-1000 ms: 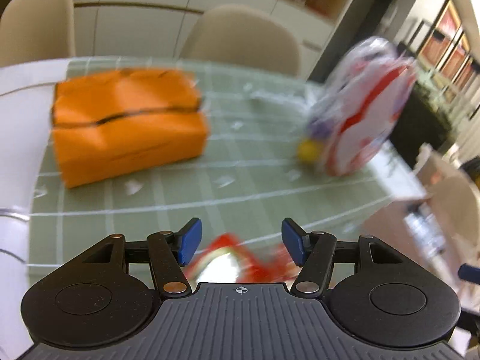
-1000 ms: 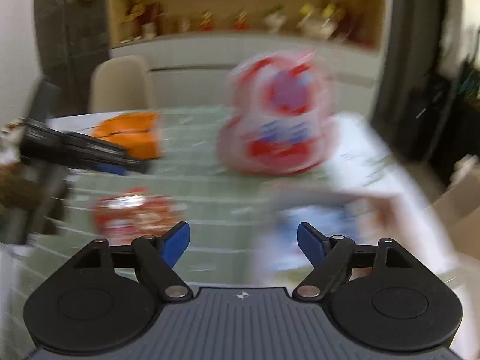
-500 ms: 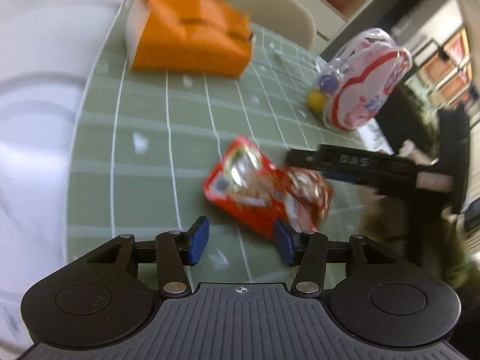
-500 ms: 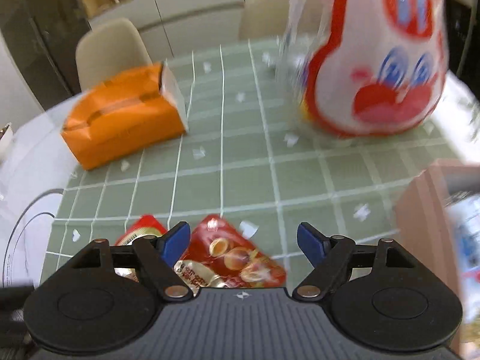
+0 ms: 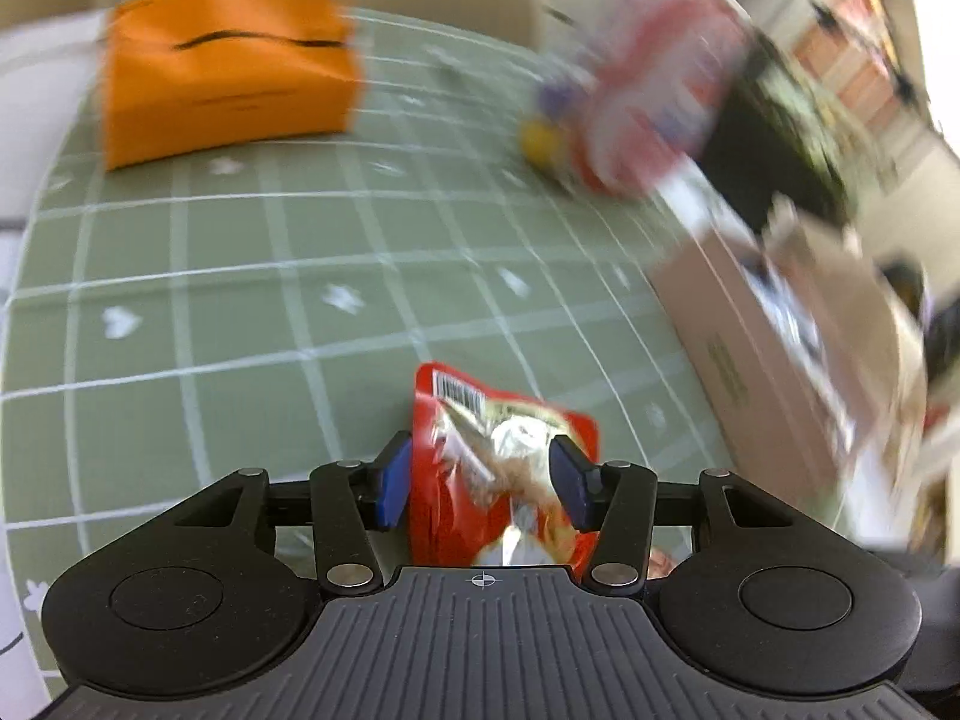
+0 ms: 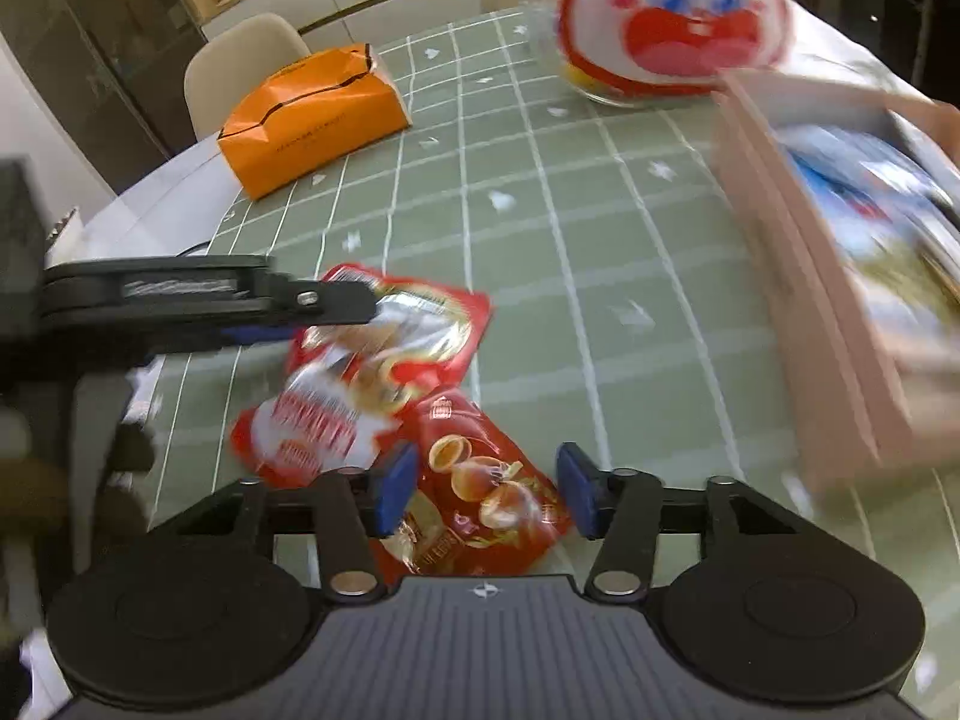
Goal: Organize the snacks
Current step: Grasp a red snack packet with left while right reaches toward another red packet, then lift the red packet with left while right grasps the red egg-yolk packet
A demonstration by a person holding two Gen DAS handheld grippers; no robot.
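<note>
Two red snack packets lie on the green checked tablecloth. My left gripper [image 5: 480,489] straddles one red packet [image 5: 498,462], its blue pads close on either side; the jaws are still apart and I cannot tell if they touch it. In the right wrist view the left gripper [image 6: 336,309] reaches in from the left over that packet [image 6: 384,360]. My right gripper [image 6: 486,489] is open around the second red packet [image 6: 480,492], which lies flat. A pink cardboard box [image 6: 840,276] with snacks inside stands at the right; it also shows in the left wrist view [image 5: 780,336].
An orange tissue pouch [image 6: 312,114] lies at the far left of the tablecloth [image 6: 600,240]. A large white and red rabbit-face bag [image 6: 672,18] stands at the back right, blurred in the left wrist view [image 5: 648,84]. Beige chairs stand behind the table.
Both grippers have come down over the red packets. The left gripper's jaws have narrowed around its packet. The right gripper has moved forward so its packet lies between its open jaws.
</note>
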